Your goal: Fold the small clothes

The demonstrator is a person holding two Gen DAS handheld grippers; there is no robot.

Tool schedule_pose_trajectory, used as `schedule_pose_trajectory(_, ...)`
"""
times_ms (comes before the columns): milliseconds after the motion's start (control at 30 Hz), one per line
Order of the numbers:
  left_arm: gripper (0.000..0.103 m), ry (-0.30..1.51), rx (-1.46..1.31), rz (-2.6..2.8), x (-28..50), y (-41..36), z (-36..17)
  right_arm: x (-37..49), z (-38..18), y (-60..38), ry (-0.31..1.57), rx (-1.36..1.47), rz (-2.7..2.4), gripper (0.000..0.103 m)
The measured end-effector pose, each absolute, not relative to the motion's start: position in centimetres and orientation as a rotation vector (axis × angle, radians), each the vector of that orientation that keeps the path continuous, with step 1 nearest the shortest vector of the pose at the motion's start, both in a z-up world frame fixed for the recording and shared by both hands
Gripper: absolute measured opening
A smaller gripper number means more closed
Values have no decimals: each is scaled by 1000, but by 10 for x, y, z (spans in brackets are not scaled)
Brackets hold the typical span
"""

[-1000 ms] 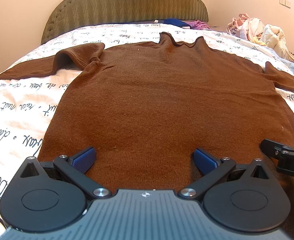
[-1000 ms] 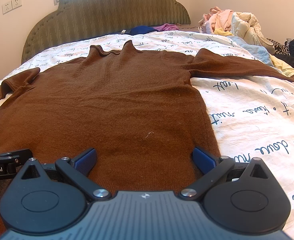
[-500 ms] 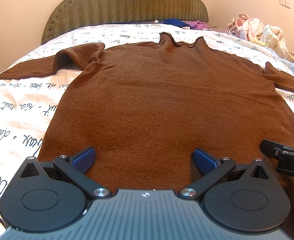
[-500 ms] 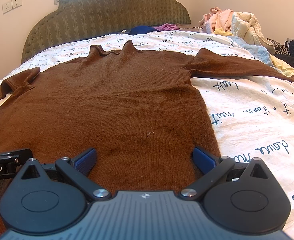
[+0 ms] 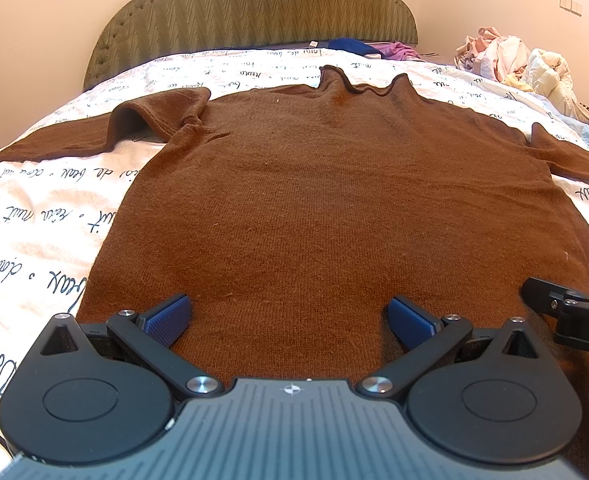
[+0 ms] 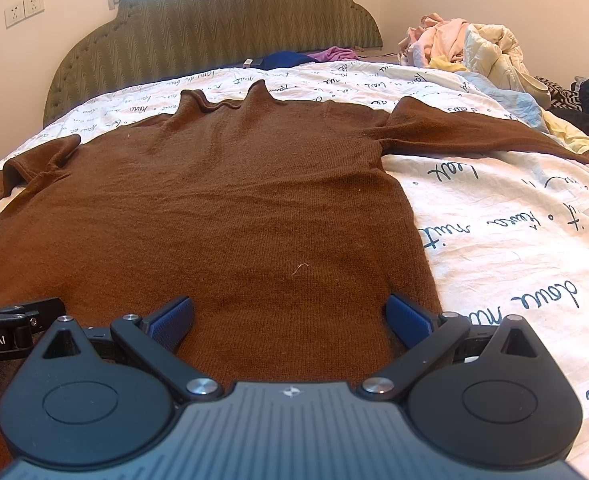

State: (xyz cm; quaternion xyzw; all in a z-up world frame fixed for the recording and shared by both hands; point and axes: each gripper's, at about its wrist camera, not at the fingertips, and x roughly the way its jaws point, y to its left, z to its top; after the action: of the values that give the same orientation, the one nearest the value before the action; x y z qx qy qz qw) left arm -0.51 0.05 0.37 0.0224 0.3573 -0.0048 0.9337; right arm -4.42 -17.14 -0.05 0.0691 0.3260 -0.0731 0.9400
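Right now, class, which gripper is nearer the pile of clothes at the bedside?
Right. The right gripper sits at the sweater's hem on the pile's side; the left gripper sits further from it, towards the hem's other end.

Sweater (image 5: 334,200) lies flat on the bed (image 5: 34,220); clothes pile (image 6: 466,48) behind, right.

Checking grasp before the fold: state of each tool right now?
Left tool: open, holding nothing, over the hem of the brown sweater.
Right tool: open, holding nothing, over the same hem.
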Motion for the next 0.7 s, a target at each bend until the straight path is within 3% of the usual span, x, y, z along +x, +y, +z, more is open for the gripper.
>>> schedule_pose_trajectory(533,103,730,45,-9,-6,0,3,-42,0,-173,672,140,-134,103)
schedule_pose_trajectory(700,103,730,45,-9,-6,0,3,-54,29,-199,590,212,-73,103)
